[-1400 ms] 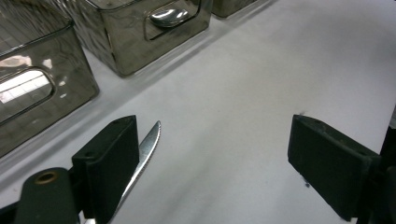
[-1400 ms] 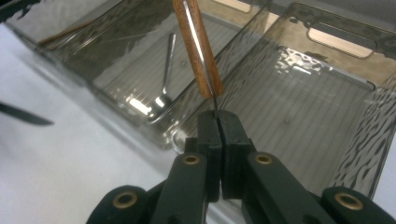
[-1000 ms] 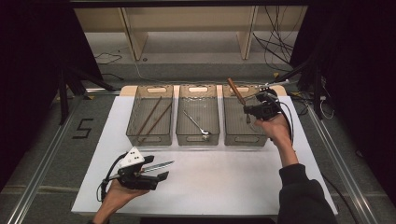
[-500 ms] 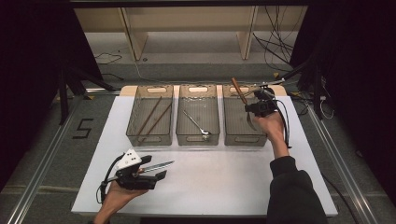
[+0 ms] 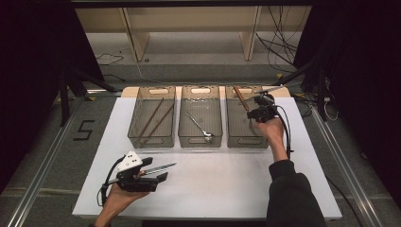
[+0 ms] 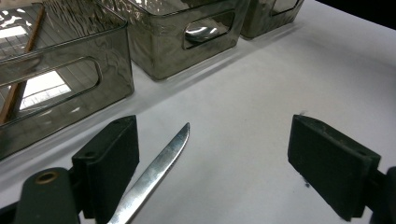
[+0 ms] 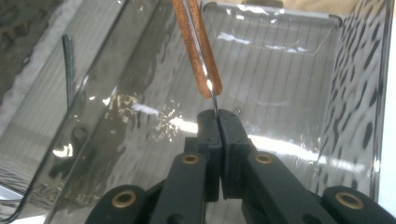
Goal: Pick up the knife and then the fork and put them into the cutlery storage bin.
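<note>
White worktop (image 5: pixel 227 189) carries three clear smoked bins in a row: the left bin (image 5: pixel 152 117) holds two brown sticks, the middle bin (image 5: pixel 200 116) a metal utensil, and the right bin (image 5: pixel 246 124) is where the work is. The right gripper (image 5: pixel 257 111) sits over that bin, jaws pressed together on the thin metal end of a wooden-handled knife (image 7: pixel 198 51); the brown handle sticks up and away from the jaws, over the bin's inside. Judgement: the knife is light and stiff, handle-heavy relative to a pinch that far out on the blade, and polished steel is slippery, so it could pivot in the grip. A hold nearer the handle would be steadier. The left gripper (image 5: pixel 158 171) rests low at the front of the worktop, jaws wide apart, holding nothing. A second knife blade (image 6: pixel 156 170) lies flat on the worktop between them, close against the jaw on the left of the left gripper view and well clear of the other. Also thin, flat and slick: best pinched across the blade's flat faces, and hard to get under.
</note>
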`<act>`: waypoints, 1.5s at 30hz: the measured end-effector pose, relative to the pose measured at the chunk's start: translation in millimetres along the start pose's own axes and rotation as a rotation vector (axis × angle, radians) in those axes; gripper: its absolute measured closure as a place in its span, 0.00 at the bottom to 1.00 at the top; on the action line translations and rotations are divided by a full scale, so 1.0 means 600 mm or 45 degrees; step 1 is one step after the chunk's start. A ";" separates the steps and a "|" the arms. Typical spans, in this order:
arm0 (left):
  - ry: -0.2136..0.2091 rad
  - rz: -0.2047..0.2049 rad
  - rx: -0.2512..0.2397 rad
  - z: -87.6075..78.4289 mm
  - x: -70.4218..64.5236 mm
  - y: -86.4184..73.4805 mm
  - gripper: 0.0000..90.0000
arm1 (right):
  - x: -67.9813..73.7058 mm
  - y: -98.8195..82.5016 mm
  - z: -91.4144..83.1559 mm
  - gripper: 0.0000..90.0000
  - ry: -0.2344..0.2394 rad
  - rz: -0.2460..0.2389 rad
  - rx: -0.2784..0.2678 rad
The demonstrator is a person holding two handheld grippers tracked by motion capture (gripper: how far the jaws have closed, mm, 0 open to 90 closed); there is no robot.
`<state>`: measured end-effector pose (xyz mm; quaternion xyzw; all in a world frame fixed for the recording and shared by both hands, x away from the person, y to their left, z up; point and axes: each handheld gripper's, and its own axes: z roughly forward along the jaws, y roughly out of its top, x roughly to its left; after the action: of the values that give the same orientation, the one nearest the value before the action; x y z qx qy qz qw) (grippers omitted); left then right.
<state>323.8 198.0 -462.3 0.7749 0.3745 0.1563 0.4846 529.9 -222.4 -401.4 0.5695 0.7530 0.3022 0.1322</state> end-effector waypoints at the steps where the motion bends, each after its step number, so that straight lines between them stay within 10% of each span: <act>1: -0.001 0.002 0.002 0.000 0.000 0.000 0.18 | 0.000 -0.001 0.001 0.99 -0.002 0.002 0.005; 23: 0.000 -0.003 0.009 -0.001 0.003 0.000 0.18 | -0.004 -0.015 0.020 0.98 -0.043 0.009 0.063; 27: 0.001 -0.004 0.008 -0.002 0.003 0.000 0.18 | -0.003 -0.012 0.013 0.71 0.011 0.026 0.032; 45: 0.034 -0.006 0.016 -0.011 0.016 0.011 0.18 | 0.037 -0.023 -0.069 0.35 0.181 -0.124 -0.169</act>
<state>328.9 207.6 -454.5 0.7750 0.3835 0.1631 0.4751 489.6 -216.6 -374.2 0.4993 0.7655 0.3843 0.1302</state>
